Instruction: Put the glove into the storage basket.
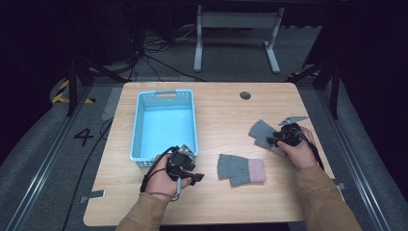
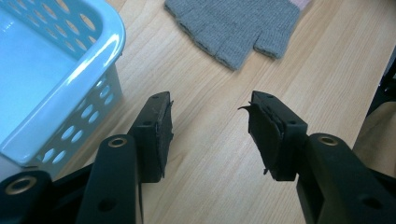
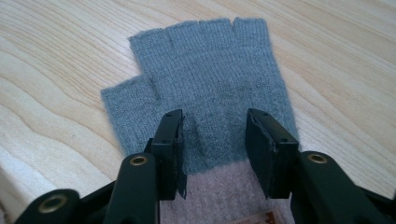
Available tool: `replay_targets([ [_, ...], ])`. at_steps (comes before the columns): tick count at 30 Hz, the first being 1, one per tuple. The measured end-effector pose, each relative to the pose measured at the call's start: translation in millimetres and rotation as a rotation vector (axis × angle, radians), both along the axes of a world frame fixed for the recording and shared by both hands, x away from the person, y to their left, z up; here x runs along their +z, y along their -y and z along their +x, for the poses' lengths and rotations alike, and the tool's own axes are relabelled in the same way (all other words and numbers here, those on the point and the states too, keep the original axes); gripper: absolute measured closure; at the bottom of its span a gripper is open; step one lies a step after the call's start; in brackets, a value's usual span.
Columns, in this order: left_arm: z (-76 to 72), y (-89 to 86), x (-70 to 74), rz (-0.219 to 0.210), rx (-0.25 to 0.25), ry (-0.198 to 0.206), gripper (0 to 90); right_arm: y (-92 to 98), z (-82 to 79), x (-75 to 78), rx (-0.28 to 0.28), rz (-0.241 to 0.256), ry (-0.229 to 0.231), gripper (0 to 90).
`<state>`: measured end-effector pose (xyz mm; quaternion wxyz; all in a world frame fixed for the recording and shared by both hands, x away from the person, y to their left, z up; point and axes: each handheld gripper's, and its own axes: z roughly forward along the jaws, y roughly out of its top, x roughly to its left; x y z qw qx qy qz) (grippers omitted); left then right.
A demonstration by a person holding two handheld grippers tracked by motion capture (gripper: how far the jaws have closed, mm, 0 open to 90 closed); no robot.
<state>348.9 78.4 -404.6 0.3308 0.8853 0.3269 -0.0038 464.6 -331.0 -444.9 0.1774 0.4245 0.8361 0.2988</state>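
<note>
Two grey fingerless gloves with pink cuffs lie flat on the wooden table (image 1: 226,106). My right gripper (image 1: 273,140) is lowered onto the right-hand glove (image 1: 261,130). In the right gripper view that gripper (image 3: 215,119) is open, its jaws straddling the glove (image 3: 205,70) just ahead of the pink cuff, with a small ridge of fabric between them. The other glove (image 1: 240,169) rests near the table's middle front. My left gripper (image 1: 196,177) hovers open to its left, beside the blue basket (image 1: 163,93). In the left gripper view the gripper (image 2: 210,105) holds nothing, and this glove (image 2: 233,28) lies ahead.
The light-blue perforated basket (image 2: 79,74) has nothing inside and stands on the table's left half. A round dark cable port (image 1: 245,95) sits near the far edge. Beyond the table are cables on the floor and a white desk frame (image 1: 235,21).
</note>
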Motion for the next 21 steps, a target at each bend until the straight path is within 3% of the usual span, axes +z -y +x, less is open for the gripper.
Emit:
replay_targets([
  [10,1.1,2.0,-1.3,0.004,-0.007,-0.004,50.3,-0.5,-3.5,1.4,0.0,-0.014,-0.004,82.9],
  [21,3.6,3.0,0.5,-0.007,-0.015,0.001,50.3,1.3,-12.8,13.4,0.006,0.0,0.01,85.3],
])
